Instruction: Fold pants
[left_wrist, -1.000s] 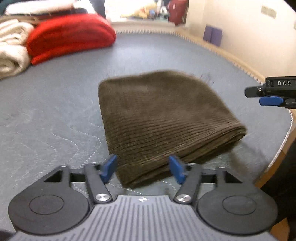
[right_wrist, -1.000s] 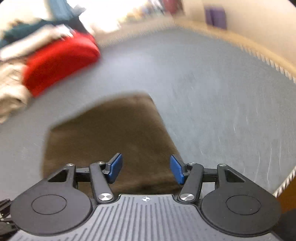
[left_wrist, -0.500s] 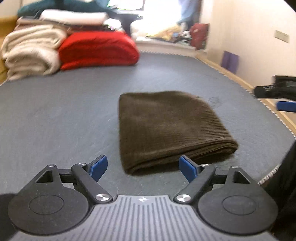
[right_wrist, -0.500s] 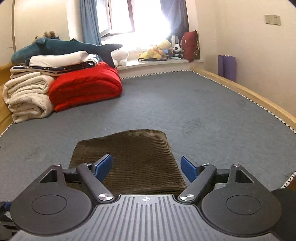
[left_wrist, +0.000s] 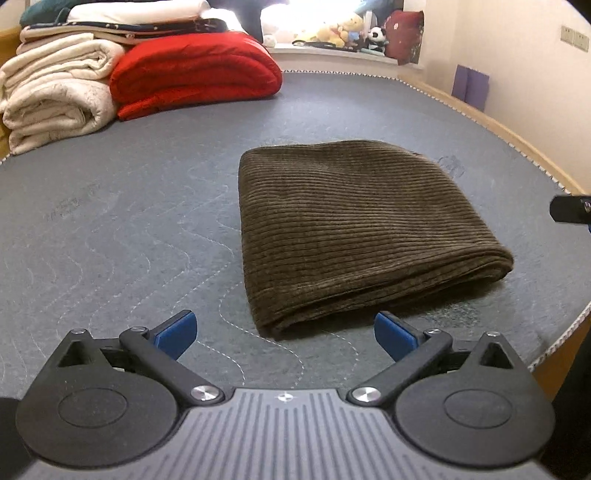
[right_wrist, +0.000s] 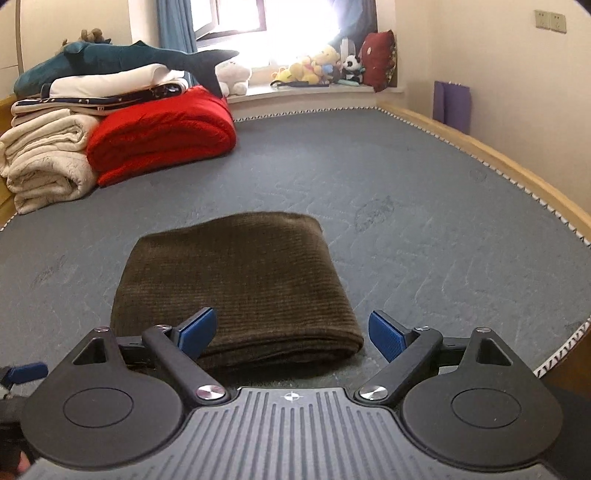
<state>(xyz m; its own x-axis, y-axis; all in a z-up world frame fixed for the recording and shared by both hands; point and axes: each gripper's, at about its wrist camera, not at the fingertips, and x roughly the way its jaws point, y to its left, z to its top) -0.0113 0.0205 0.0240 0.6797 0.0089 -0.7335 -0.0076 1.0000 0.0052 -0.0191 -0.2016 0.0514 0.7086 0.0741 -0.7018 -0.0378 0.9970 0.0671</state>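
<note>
Near mattress edge (left_wrist: 561, 338), folded pants (left_wrist: 354, 229).

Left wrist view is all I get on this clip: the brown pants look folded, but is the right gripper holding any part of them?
Observer: No. The right wrist view shows the right gripper open with nothing between its fingers. The folded pants lie flat on the mattress just ahead of it.
Operator: My view cuts off the top of the blanket pile. What is up there?
Observer: A teal shark plush lies across the top of the pile.
Operator: And the glare at the back?
Observer: It comes from a window above the sill, with a blue curtain on its left.
</note>
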